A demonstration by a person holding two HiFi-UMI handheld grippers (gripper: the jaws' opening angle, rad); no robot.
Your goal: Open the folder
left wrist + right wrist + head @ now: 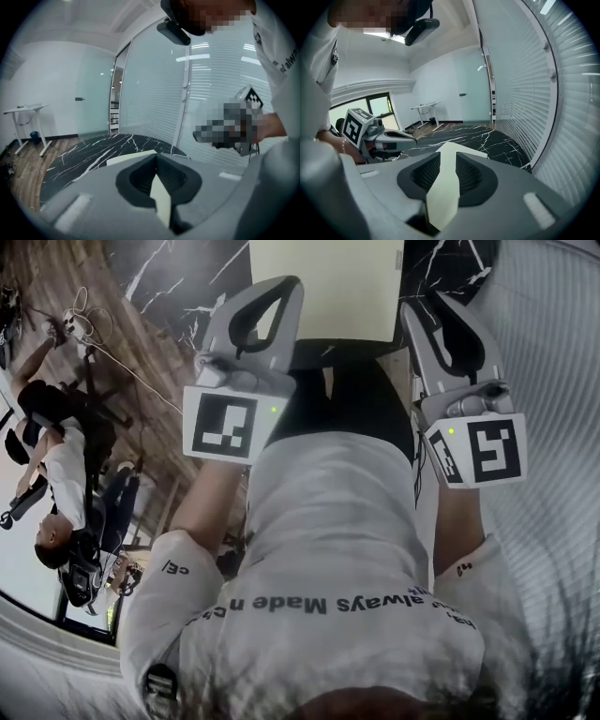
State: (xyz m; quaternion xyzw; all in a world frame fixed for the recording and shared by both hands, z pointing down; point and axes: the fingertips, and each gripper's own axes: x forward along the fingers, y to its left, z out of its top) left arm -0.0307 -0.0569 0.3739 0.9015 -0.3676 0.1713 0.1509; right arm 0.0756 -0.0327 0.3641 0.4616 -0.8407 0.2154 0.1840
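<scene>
A pale cream folder (pixel 323 287) lies shut on the black marble table (pixel 178 277), at the top middle of the head view. Both grippers hover in front of my chest, pointing at the folder and touching nothing. My left gripper (pixel 289 285) is at the folder's left edge; its tips meet and nothing is between them. In the left gripper view a strip of folder (pixel 129 158) shows behind the joined tips (pixel 156 159). My right gripper (pixel 424 304) is by the folder's right edge. Its jaws (pixel 449 149) stand apart, with the folder (pixel 464 151) visible through the gap.
A ribbed frosted-glass wall (pixel 553 381) runs close along the right of the table. To the left, on the wooden floor, people (pixel 56 465) sit among cables and gear. A white desk (pixel 26 110) stands far back in the room.
</scene>
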